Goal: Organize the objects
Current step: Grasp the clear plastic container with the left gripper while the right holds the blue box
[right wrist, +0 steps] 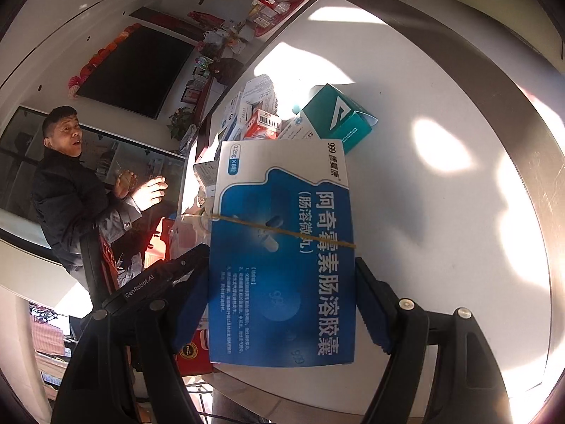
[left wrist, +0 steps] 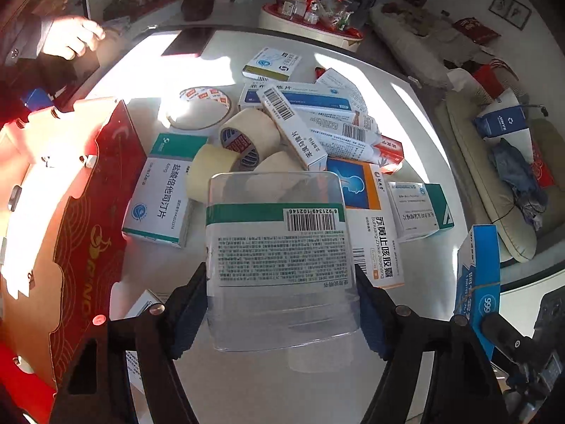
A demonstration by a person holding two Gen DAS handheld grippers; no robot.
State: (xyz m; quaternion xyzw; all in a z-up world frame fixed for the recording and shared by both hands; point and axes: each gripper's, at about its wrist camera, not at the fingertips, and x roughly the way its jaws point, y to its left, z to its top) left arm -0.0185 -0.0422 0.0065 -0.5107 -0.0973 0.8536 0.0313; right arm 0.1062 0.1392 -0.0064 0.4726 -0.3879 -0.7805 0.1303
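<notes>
A clear plastic box (left wrist: 279, 240) with a green band and a barcode label sits between the fingers of my left gripper (left wrist: 282, 304); both blue pads press on its sides. Beyond it a pile of medicine boxes (left wrist: 317, 120) and tape rolls (left wrist: 250, 137) lies on the white table (left wrist: 247, 388). My right gripper (right wrist: 282, 300) is shut on a blue and white medicine box (right wrist: 282, 247) bound by a thin rubber band, held above the table edge. That same blue box (left wrist: 478, 275) shows at the right of the left wrist view.
An open red gift box (left wrist: 81, 229) stands at the table's left. A person in a dark jacket (right wrist: 77, 190) is beside it, one hand (left wrist: 74, 35) near the far left corner. A teal carton (right wrist: 339, 116) lies by the pile. A sofa (left wrist: 494, 183) runs along the right.
</notes>
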